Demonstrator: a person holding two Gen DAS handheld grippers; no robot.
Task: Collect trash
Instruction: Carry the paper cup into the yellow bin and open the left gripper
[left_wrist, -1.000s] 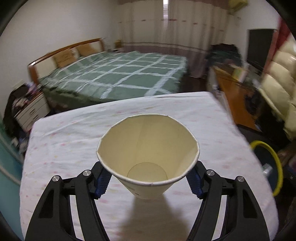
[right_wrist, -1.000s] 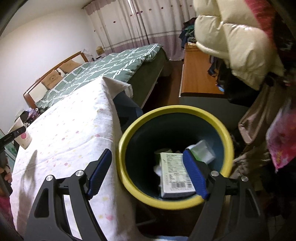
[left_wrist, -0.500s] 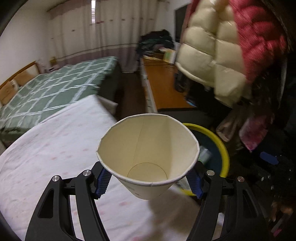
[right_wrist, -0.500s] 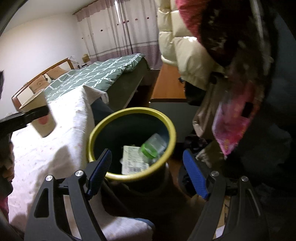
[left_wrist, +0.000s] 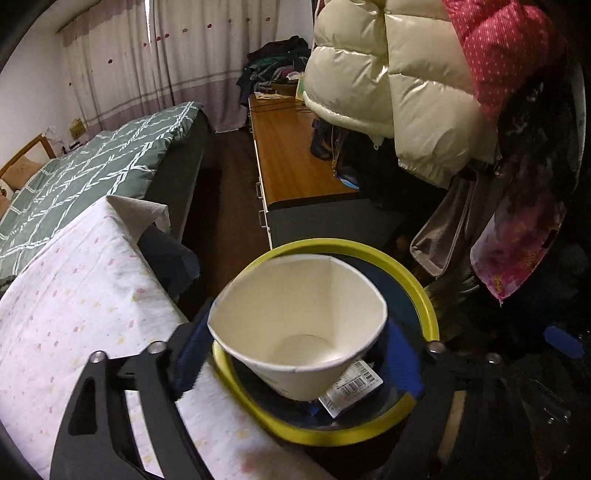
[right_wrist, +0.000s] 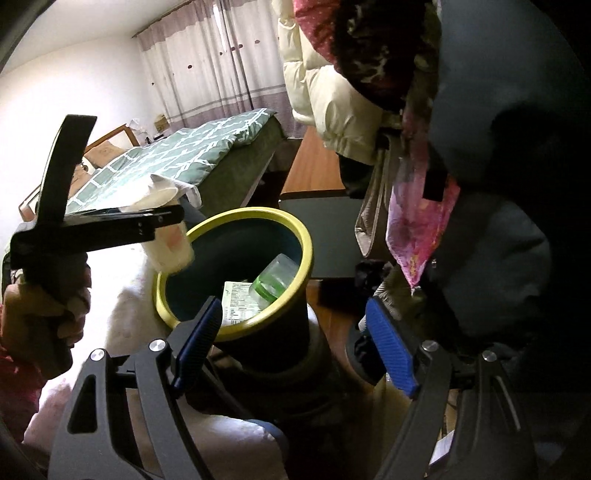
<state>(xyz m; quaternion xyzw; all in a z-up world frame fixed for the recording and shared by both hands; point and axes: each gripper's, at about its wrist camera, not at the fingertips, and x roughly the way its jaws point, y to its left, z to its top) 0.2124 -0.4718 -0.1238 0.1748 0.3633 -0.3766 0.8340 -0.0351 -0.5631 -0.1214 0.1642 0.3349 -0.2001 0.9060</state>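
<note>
Paper cup (left_wrist: 297, 325) clamped in left gripper (left_wrist: 295, 354).

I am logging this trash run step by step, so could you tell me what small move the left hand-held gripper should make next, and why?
Probably open the left hand-held gripper and let the paper cup drop. The cup is upright, clamped between the blue pads, and appears to hang over the yellow-rimmed trash bin, which already holds a printed carton and a green-capped bottle. Since the cup sits near the rim, nudging it toward the centre first may be safer.
</note>
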